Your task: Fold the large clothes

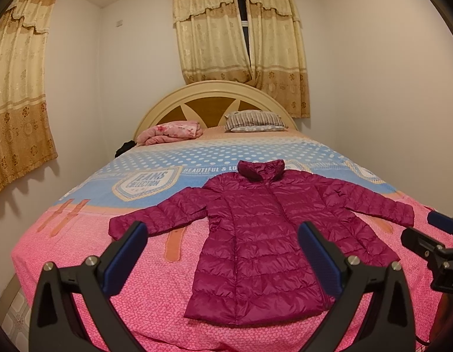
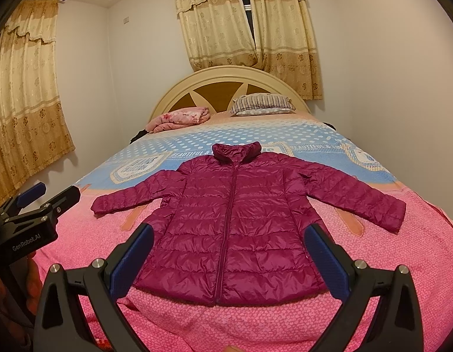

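A magenta quilted jacket (image 1: 264,234) lay flat on the bed (image 1: 109,264), front side up and zipped closed, with its collar pointing toward the headboard (image 1: 214,99) and its hem toward the foot of the bed. Both sleeves were spread outward to either side. The upper part of the garment rested on the blue dotted section of the bedcover; the lower part rested on the pink section.

The left gripper (image 1: 223,258) was held above the foot of the bed, jaws spread wide and holding nothing. From its own camera, the jacket's hem sat between its blue pads (image 1: 126,261). The right gripper (image 2: 229,261) was likewise held above the foot of the bed, jaws wide apart and empty, the jacket's lower body lying between its fingers in view. Neither gripper touched the jacket. Each gripper appeared at the edge of the other's camera, side by side.

At the head of the bed, a folded pink blanket (image 1: 170,132) lay on the left and a striped pillow (image 1: 255,121) on the right. Curtains (image 1: 241,35) hung behind the headboard.
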A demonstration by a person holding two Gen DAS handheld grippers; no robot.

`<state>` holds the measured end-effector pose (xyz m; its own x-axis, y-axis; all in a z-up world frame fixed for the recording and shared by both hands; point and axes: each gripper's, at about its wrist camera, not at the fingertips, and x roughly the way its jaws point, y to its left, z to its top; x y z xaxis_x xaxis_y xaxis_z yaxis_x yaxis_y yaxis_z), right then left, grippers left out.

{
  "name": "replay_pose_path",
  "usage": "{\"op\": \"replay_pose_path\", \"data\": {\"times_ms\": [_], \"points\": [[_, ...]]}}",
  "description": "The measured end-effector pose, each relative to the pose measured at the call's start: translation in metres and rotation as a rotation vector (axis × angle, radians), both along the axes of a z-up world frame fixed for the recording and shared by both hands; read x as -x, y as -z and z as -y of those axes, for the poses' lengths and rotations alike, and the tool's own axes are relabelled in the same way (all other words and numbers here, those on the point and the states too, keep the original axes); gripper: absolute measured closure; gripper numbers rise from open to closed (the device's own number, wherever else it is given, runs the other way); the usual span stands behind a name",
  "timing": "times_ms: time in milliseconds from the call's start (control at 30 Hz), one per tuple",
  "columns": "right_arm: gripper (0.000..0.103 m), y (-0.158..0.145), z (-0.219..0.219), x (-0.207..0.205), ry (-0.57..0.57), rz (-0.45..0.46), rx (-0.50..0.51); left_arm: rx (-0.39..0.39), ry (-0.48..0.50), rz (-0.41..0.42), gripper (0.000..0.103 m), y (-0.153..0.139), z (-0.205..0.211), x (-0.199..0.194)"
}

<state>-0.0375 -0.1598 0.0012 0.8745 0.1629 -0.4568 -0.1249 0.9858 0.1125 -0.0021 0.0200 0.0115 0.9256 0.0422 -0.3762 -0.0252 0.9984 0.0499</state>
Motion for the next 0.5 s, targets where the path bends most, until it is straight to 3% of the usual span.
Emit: {"op": "replay_pose_path", "data": {"times_ms": [500], "points": [[0.001, 0.0047, -0.0021, 0.0001, -0.015, 0.011, -0.013, 0.001, -0.007, -0.016, 0.0, 0.0041, -0.0033, -0.0044]]}}
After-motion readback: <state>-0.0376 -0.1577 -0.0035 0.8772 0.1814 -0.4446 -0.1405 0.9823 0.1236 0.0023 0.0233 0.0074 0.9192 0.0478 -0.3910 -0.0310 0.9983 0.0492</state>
